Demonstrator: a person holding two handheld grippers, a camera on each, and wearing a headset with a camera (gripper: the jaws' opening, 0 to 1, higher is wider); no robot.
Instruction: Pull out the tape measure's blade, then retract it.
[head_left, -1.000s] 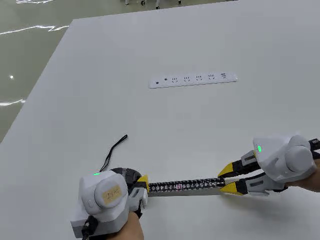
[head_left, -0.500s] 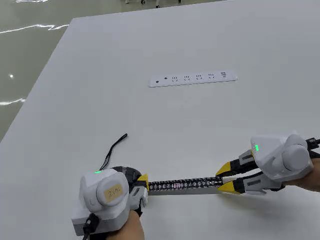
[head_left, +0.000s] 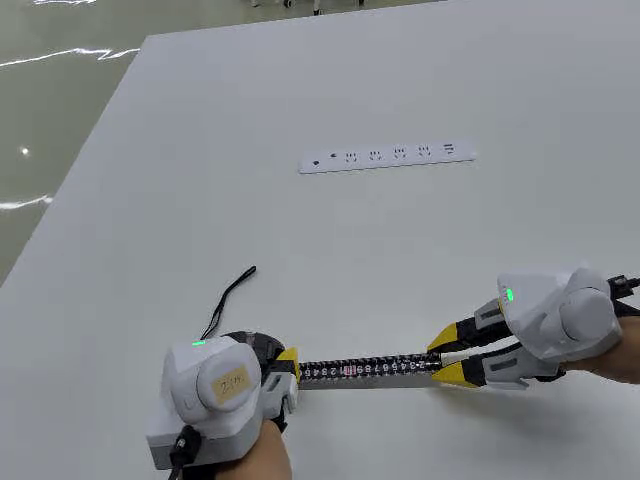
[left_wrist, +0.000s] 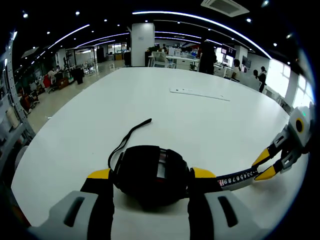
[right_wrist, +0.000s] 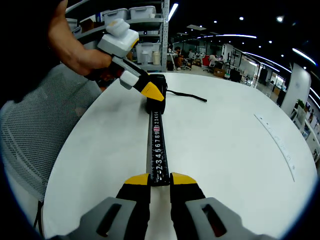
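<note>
- Down at the near edge of the big white table (head_left: 300, 90) sits the black round-cased tape measure (head_left: 258, 350), pinned between the yellow-tipped jaws of the left gripper (head_left: 275, 365). They're closed snug on either side of the case.
- Its black blade with white numbers (head_left: 365, 367) is pulled out flat along the tabletop, running to the person's right.
- The far end of the blade is pinched in the right gripper (head_left: 445, 358), whose yellow tips are squeezed together on it.
- The head view gives you the whole layout: both grippers low in the picture and well apart, with the blade stretched straight between them.
- The left gripper view is the one that shows the case properly. It's dark and rounded, wedged between the two jaws, and the blade leaves toward the other gripper at the right edge.
- The right gripper view looks straight down the blade, so you can actually read the digits. It also catches the bare hand (right_wrist: 75, 47) holding the other gripper, which the head view mostly hides.
- A thin black wrist strap (head_left: 228, 297) trails off the case and lies loose on the table, away from the person.
- Further back, a flat white power strip (head_left: 388, 156) lies on the table, well apart from everything else.
</note>
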